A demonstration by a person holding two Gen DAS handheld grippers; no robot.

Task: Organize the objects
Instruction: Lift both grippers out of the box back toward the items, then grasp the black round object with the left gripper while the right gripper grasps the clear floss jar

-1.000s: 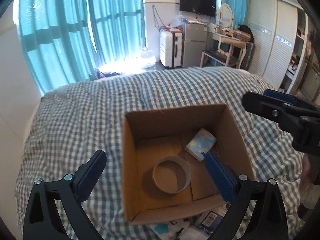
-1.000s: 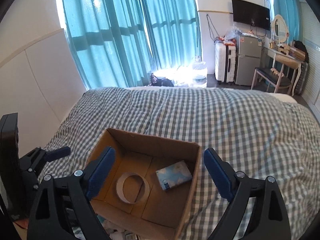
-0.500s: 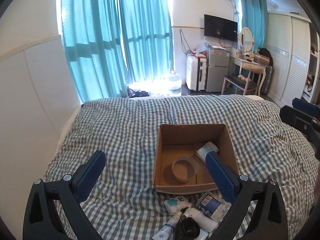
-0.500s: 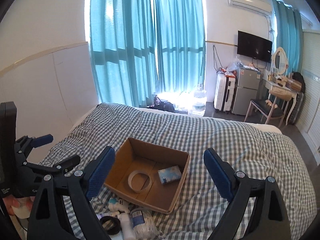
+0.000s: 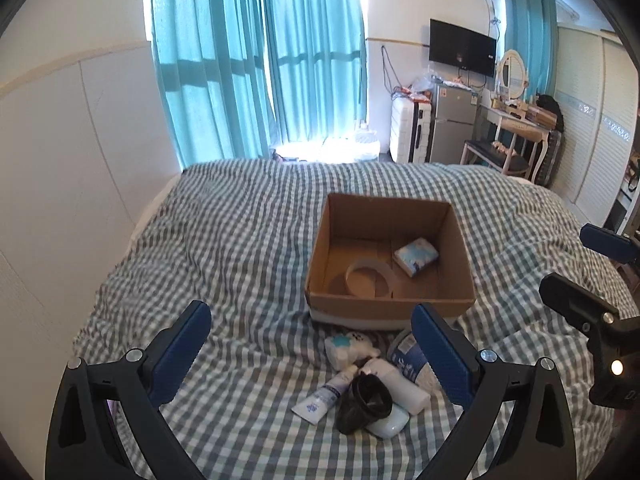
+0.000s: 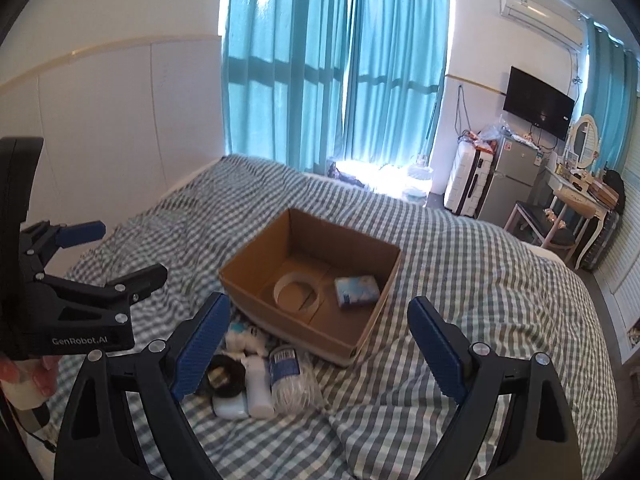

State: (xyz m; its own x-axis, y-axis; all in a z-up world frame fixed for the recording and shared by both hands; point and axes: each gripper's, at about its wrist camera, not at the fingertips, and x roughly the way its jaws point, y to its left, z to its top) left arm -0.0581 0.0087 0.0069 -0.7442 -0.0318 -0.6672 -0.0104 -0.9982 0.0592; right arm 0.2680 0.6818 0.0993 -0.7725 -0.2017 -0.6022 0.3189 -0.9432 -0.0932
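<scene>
An open cardboard box (image 5: pixel 390 302) (image 6: pixel 256 300) sits on the checked bed. Inside lie a tape ring (image 5: pixel 370 278) (image 6: pixel 297 291) and a blue-white tissue pack (image 5: pixel 416 256) (image 6: pixel 357 290). In front of the box is a pile: a tube (image 5: pixel 325 394), a black roll (image 5: pixel 366 400) (image 6: pixel 223 376), a white bottle (image 5: pixel 400 386) (image 6: pixel 258 384), a white soft toy (image 5: pixel 350 346) (image 6: pixel 242 336) and a clear bag with a blue label (image 5: pixel 408 356) (image 6: pixel 292 378). My left gripper (image 5: pixel 310 354) is open and empty above the pile. My right gripper (image 6: pixel 320 346) is open and empty, also above it.
The checked duvet (image 5: pixel 240 240) covers the whole bed. A white wall panel (image 5: pixel 80 160) runs along the left. Teal curtains (image 5: pixel 256 60), a suitcase (image 5: pixel 410 132), a small fridge (image 5: pixel 454 124) and a dressing table (image 5: pixel 516 120) stand beyond the bed's far end.
Both grippers have pulled back and up from the box. The pile of items in front of the box has come fully into view. Both stay open.
</scene>
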